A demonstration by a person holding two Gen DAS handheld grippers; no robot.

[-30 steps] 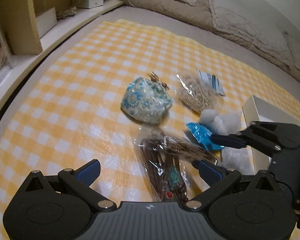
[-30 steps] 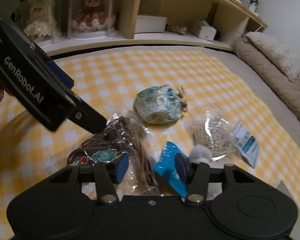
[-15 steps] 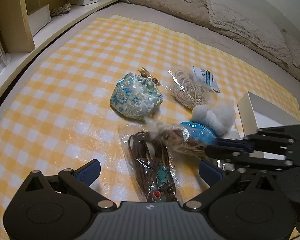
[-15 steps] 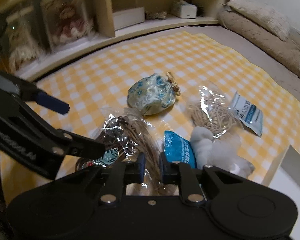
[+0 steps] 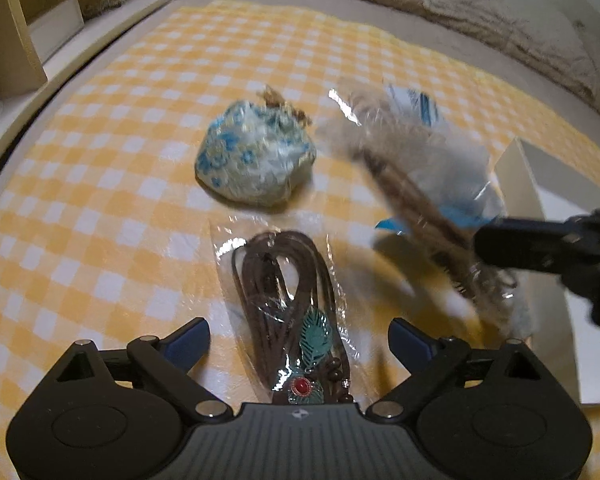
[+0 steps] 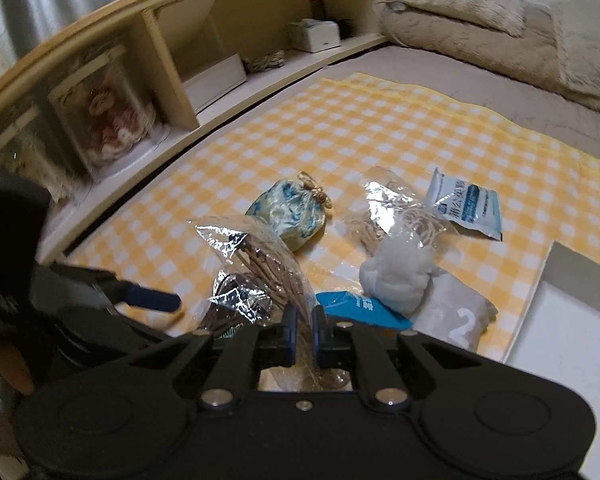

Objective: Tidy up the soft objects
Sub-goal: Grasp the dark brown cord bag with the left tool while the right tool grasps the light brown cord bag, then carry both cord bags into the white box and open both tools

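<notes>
My right gripper point(image 6: 304, 328) is shut on a clear bag of brown fibre strands point(image 6: 268, 268) and holds it lifted above the yellow checked cloth point(image 6: 380, 128); the bag shows blurred in the left wrist view point(image 5: 416, 196). My left gripper point(image 5: 300, 336) is open over a clear bag of dark brown cord with a teal feather charm point(image 5: 296, 300). A blue floral drawstring pouch point(image 5: 256, 160) lies behind it. A white fluffy wad point(image 6: 396, 272), a blue packet point(image 6: 360, 308) and a bag of beige string point(image 6: 396, 216) lie to the right.
A white box point(image 5: 540, 216) stands at the right edge of the cloth. A grey cloth with a "2" point(image 6: 456, 316) and a white-blue sachet point(image 6: 468, 204) lie nearby. Wooden shelves point(image 6: 204, 64) run along the left, cushions point(image 6: 500, 32) along the back.
My right gripper has closed on the bag of brown strands and lifted it up and to the right, off the cord bag. My left gripper has moved closer over the cord bag, still open.
</notes>
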